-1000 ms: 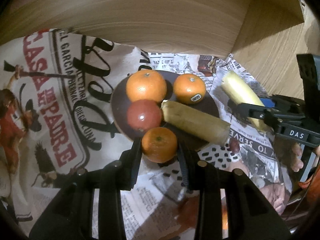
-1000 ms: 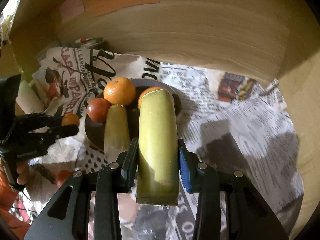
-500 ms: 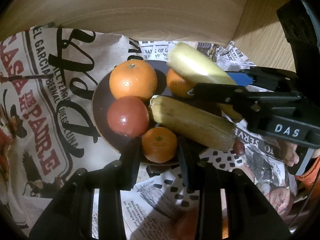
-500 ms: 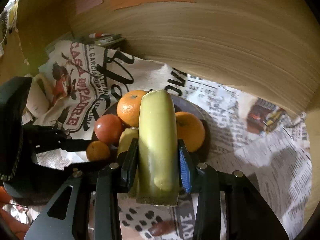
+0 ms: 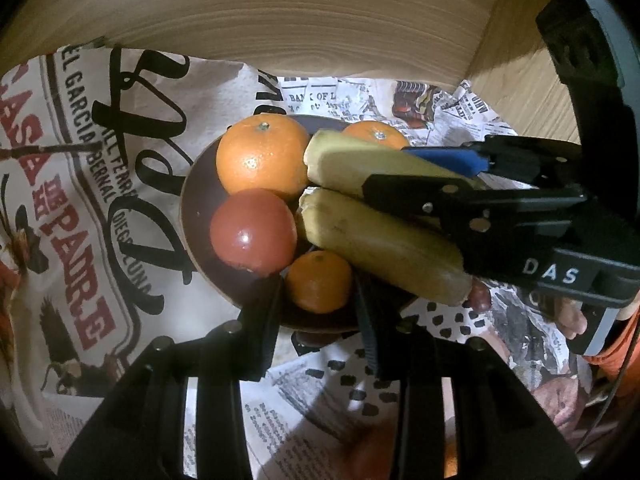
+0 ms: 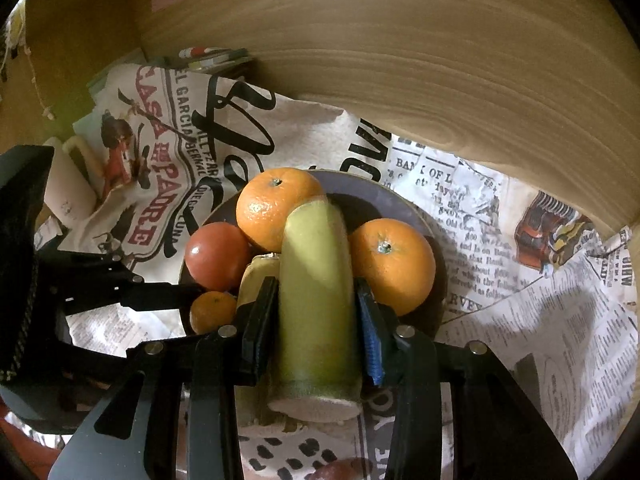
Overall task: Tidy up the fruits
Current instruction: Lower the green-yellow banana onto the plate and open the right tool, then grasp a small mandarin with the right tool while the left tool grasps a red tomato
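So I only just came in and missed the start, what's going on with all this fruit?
Someone is filling a dark plate using handheld tongs. The right tongs grip a banana over the plate, beside two oranges, a tomato and another banana. The left tongs sit around a small orange at the plate's edge.

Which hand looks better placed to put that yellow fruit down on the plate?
The right. Its tongs already clamp the banana above the plate, between the two big oranges. The left tongs sit around the small orange.
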Demonstrator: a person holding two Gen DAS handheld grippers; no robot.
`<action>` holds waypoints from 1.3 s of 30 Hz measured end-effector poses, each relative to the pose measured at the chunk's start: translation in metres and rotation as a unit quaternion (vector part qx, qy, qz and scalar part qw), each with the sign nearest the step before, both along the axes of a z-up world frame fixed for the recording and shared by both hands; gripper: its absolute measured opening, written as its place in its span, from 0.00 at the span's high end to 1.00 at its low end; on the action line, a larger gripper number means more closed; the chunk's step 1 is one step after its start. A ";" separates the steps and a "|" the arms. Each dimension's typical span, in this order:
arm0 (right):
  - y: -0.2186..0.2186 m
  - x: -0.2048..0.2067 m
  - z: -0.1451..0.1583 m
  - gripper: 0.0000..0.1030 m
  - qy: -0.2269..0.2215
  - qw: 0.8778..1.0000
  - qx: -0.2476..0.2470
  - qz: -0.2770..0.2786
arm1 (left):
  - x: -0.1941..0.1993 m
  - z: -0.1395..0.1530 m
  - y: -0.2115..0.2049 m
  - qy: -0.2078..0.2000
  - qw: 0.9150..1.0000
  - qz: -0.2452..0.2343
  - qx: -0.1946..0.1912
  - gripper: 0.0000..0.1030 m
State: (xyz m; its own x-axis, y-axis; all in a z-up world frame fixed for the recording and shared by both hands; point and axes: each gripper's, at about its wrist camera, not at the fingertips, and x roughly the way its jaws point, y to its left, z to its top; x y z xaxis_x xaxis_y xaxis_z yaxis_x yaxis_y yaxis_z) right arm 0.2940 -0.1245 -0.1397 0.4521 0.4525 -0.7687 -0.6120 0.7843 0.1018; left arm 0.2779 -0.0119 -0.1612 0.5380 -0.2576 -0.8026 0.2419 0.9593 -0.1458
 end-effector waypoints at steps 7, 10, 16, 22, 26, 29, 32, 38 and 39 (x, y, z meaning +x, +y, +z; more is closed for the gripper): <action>-0.005 -0.014 0.021 0.63 -0.020 1.000 0.021 -0.011 | -0.023 0.023 0.007 -0.040 0.999 0.008 0.001 0.65; -0.007 -0.026 0.032 0.63 -0.036 0.999 0.026 -0.016 | -0.039 0.037 0.010 -0.067 0.998 0.013 0.007 0.61; -0.015 -0.055 0.046 0.63 -0.053 0.997 0.049 -0.027 | -0.071 0.056 0.022 -0.101 0.995 0.026 0.005 0.48; -0.021 -0.086 0.042 0.63 -0.048 0.996 0.061 -0.033 | -0.102 0.054 0.034 -0.107 0.993 0.042 0.009 0.42; -0.024 -0.106 0.032 0.63 -0.039 0.996 0.067 -0.041 | -0.119 0.046 0.040 -0.098 0.994 0.049 0.006 0.39; -0.024 -0.122 0.023 0.63 -0.031 0.997 0.066 -0.040 | -0.133 0.039 0.042 -0.092 0.994 0.054 0.008 0.38; -0.023 -0.135 0.016 0.63 -0.022 0.997 0.066 -0.038 | -0.145 0.031 0.042 -0.083 0.995 0.052 0.007 0.38; -0.014 -0.161 -0.004 0.63 0.004 0.997 0.072 -0.026 | -0.165 0.020 0.042 -0.072 0.996 0.050 0.007 0.38; -0.013 -0.163 -0.006 0.63 0.009 0.997 0.073 -0.024 | -0.169 0.019 0.042 -0.071 0.996 0.050 0.006 0.38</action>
State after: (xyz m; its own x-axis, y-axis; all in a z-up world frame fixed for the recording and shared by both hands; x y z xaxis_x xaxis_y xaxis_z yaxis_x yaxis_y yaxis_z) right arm 0.1306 -0.1373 -0.1460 0.4629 0.5380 -0.7045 -0.5718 0.7885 0.2265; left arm 0.1091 0.0305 -0.1421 0.6680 -0.1891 -0.7197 0.1632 0.9809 -0.1063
